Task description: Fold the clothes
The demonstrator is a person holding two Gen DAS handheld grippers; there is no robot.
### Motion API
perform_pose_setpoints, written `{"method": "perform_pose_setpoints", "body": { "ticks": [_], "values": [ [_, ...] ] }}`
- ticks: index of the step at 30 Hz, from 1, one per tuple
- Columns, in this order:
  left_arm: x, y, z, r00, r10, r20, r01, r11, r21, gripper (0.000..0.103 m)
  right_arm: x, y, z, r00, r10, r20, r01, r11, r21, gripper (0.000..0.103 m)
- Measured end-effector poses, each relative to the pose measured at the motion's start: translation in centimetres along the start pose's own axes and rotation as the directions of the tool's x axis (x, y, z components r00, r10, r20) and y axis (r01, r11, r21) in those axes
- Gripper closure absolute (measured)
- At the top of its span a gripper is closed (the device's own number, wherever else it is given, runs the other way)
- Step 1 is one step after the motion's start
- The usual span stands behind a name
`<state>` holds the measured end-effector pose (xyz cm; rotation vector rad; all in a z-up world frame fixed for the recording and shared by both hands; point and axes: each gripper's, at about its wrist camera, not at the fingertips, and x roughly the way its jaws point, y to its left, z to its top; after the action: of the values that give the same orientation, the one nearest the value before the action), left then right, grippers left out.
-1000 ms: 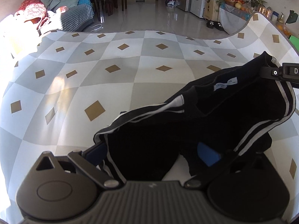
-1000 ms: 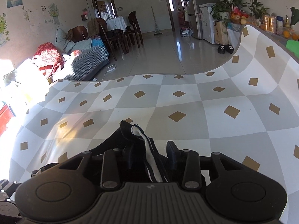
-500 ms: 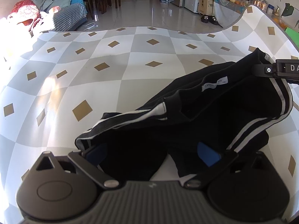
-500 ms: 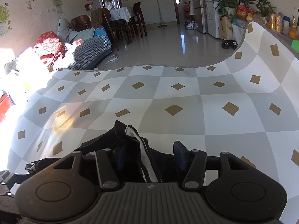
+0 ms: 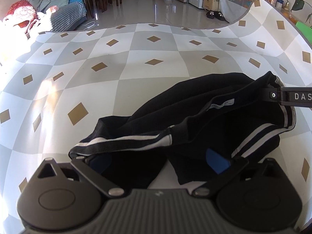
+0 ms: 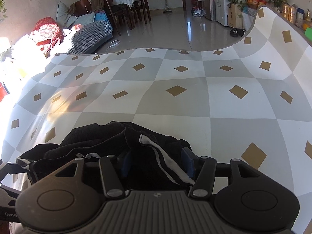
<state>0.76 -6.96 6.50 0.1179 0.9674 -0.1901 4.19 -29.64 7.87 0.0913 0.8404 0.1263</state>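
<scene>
A pair of black shorts with white side stripes lies bunched on the checked tablecloth. My left gripper is open, its blue pads wide apart, with cloth draped over and between them. My right gripper has its jaws partly parted around a fold of the shorts with a white stripe. One finger of the right gripper shows in the left wrist view at the waistband's right end. The left gripper's body shows at the left edge of the right wrist view.
The table's far edge curves ahead, with tiled floor beyond. A sofa with a houndstooth throw and red cloth stands at the far left. Plants, fruit and bottles line the far right.
The shorts have come down and spread flatter on the table. The right gripper's jaws have parted somewhat around the fold. The left gripper's jaws stay wide.
</scene>
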Motion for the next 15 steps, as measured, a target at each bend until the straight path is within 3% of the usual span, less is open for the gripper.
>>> {"method": "perform_pose_setpoints", "body": {
  "ticks": [8,15],
  "values": [
    [0.4,-0.7,0.1,1.000,-0.010,-0.005,0.010,1.000,0.010,0.000,1.8,-0.3,-1.2,0.997,-0.011,-0.082,0.010,1.000,-0.004,0.049],
    [0.8,-1.1,0.1,1.000,-0.015,-0.012,0.016,1.000,0.019,0.000,2.9,-0.2,-1.8,0.995,-0.021,-0.101,0.018,0.999,-0.032,0.049]
  ]
}}
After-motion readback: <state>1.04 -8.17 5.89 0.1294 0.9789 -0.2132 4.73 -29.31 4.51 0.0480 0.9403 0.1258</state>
